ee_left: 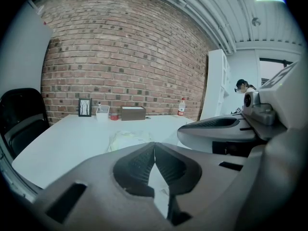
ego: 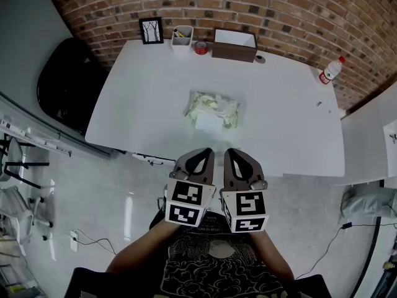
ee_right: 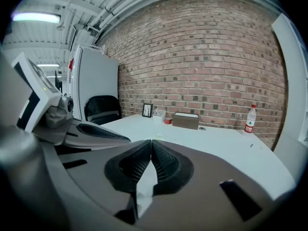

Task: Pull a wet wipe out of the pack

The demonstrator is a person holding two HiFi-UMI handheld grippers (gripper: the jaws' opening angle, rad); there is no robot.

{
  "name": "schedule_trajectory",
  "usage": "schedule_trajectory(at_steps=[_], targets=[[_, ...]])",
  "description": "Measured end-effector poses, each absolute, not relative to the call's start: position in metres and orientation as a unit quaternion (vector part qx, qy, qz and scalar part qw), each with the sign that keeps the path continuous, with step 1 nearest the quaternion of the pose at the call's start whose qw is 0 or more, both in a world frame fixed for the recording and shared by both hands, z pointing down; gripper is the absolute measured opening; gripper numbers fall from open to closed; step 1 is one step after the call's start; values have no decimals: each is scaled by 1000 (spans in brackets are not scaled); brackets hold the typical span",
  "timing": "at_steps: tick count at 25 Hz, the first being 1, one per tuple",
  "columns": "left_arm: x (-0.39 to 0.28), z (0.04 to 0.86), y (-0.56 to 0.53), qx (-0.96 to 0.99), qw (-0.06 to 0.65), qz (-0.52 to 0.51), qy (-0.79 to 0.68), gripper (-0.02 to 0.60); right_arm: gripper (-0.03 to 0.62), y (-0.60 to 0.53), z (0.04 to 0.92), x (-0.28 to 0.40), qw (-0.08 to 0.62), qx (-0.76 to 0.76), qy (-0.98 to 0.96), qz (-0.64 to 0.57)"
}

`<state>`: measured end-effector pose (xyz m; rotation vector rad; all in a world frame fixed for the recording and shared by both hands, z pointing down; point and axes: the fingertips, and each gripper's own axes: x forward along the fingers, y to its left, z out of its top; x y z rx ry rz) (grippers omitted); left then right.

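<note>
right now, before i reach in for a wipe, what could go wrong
1. The left claw and right claw are both shut; reaching in like that would likely shove the wet wipe pack rather than grip anything.
2. The pack lies loose on the white table, nothing pinning it, so a one-claw pull may lift or drag the whole pack.
3. The white piece at its near edge could be wipe or lid flap; I cannot tell which.

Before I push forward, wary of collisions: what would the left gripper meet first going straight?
Probably the wet wipe pack, lying ahead of the left gripper on the white table; height is unclear.
</note>
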<state>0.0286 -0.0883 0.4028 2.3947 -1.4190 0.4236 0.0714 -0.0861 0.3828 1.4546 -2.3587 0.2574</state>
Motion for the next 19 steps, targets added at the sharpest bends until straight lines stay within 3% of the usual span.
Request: schedule_trajectory(at_steps=[19], targets=[[18,403,-83,836,164,141,-504,12,18,-82,383,60,182,510,-837,84]])
